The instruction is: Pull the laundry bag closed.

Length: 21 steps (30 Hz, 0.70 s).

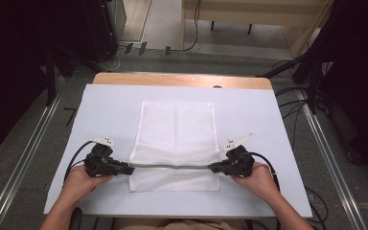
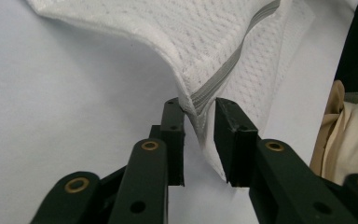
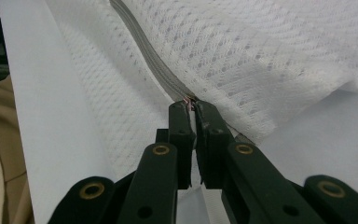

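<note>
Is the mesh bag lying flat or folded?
Folded: the mesh bag has its near part doubled over along the grey zipper.

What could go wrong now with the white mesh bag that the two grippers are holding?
1. The left gripper stands open around the zipper edge, so that end of the mesh bag may drop and bunch.
2. The right gripper pinches only the zipper's tip; a pull could slip it free.
</note>
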Tool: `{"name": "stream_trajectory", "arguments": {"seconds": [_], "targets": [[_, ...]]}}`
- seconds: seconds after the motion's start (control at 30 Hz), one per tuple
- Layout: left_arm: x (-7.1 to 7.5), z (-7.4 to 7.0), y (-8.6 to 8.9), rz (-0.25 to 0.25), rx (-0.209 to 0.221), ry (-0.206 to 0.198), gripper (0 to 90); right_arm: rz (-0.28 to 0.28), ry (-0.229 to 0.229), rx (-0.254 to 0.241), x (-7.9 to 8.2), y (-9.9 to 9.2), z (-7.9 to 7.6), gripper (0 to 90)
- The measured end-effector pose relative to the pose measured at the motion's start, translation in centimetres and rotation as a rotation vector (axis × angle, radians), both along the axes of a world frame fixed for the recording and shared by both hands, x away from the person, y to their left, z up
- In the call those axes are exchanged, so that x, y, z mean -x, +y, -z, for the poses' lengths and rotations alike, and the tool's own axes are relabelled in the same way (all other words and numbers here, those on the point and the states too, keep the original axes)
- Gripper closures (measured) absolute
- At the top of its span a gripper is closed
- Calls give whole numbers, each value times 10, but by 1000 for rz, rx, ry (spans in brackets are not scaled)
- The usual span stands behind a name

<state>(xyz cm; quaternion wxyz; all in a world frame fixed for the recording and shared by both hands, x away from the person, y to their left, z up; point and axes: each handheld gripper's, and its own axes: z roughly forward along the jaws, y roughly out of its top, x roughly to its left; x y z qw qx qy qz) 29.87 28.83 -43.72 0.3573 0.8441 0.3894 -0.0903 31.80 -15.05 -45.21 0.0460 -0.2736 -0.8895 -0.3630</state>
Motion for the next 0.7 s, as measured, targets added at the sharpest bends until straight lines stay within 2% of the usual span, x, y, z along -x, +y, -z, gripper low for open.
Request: {"name": "stream_trajectory", "arguments": {"seconds": [0.07, 0.1, 0.13, 0.27, 0.33, 0.4, 0.47, 0.6, 0.7], "targets": [[-1, -1, 1, -9, 9, -6, 609, 4, 1, -15, 0, -1, -1, 798], [0, -2, 1, -17, 11, -23, 581, 2, -11, -24, 0, -2, -2, 767], [0, -3, 2, -21, 13, -43, 545, 6, -13, -34, 1, -3, -4, 734], [0, -8, 4, -49, 35, -146, 451, 42, -79, -85, 1, -8, -10, 625], [0, -10, 4, -66, 37, -166, 429, 68, -112, -92, 0, -10, -11, 576], [-1, -12, 5, -79, 17, -191, 400, 84, -156, -91, -2, -12, -11, 519], [-2, -12, 6, -99, 31, -223, 375, 104, -189, -87, -4, -14, -11, 478], [-5, -14, 10, -153, 22, -290, 331, 160, -216, -93, -8, -22, -12, 452], [-8, -14, 14, -192, 3, -317, 320, 225, -235, -89, -12, -32, -12, 398]]}}
